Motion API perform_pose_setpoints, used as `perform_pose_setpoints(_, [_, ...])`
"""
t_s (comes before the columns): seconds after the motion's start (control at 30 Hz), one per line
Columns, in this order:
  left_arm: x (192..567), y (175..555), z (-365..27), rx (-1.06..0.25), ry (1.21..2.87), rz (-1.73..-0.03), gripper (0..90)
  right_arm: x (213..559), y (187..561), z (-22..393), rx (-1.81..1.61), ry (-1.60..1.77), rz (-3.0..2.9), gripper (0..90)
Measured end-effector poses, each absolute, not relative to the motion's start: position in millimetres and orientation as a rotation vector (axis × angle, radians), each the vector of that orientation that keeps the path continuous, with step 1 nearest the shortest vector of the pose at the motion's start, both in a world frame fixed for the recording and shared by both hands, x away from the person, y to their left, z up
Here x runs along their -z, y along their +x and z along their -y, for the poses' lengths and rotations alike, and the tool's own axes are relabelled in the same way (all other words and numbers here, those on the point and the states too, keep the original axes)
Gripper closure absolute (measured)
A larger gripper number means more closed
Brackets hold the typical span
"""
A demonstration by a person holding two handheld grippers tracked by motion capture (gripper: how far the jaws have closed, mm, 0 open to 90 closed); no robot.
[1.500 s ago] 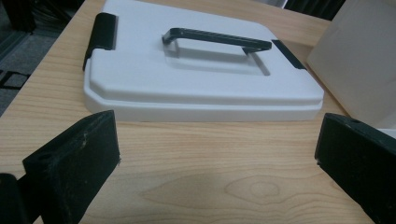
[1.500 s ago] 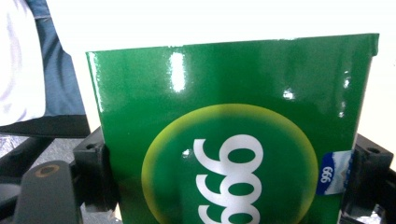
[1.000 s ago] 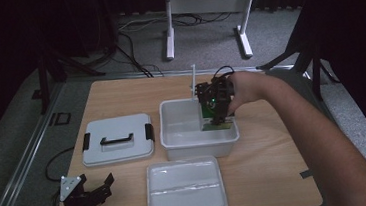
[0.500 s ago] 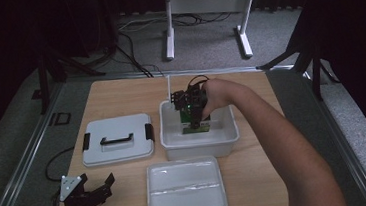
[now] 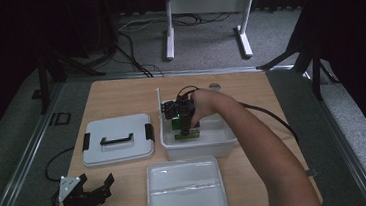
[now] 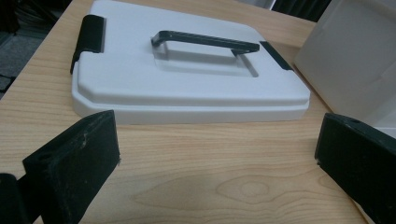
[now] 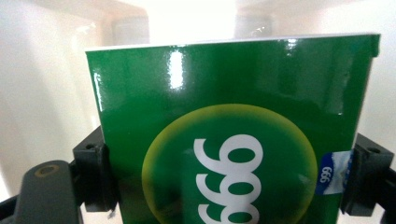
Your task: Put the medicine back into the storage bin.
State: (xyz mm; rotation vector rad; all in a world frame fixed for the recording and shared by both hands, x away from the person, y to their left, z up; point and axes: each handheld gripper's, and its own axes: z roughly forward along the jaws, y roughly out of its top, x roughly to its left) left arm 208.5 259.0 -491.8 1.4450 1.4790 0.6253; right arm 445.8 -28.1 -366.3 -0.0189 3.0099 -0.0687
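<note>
Right tool [image 5: 185,133], seen from the high view, reaches down into the white bin [image 5: 224,140], clenched on a green box [image 5: 187,130]. Left tool [image 6: 219,154] in its own view is spread wide, near the white lid [image 6: 187,88]. Right gripper view: both jaws pinch the green box's sides inside the bin.

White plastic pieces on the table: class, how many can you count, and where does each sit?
3. The lid with a black handle lies at the left, the open bin stands right of it, and the shallow tray lies at the near edge.

One green box [image 7: 233,140], one white bin [image 5: 199,144], one lid [image 5: 116,139], one tray [image 5: 186,187], two grippers.
</note>
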Motion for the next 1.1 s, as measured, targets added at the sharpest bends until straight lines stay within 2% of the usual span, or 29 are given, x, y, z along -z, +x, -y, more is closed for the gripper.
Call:
perform_pose_setpoints(0.5, [491.7, 207.9, -260.4, -0.626, 1.441, -1.476, 0.2, 402.1, 453.6, 26.7, 0.072, 0.011, -3.04, 14.3])
perform_pose_setpoints(1.1, [491.8, 207.2, -262.3, -0.631, 1.434, -1.482, 0.2, 409.1, 453.5, 33.0, 0.05, -0.017, -3.052, 12.0])
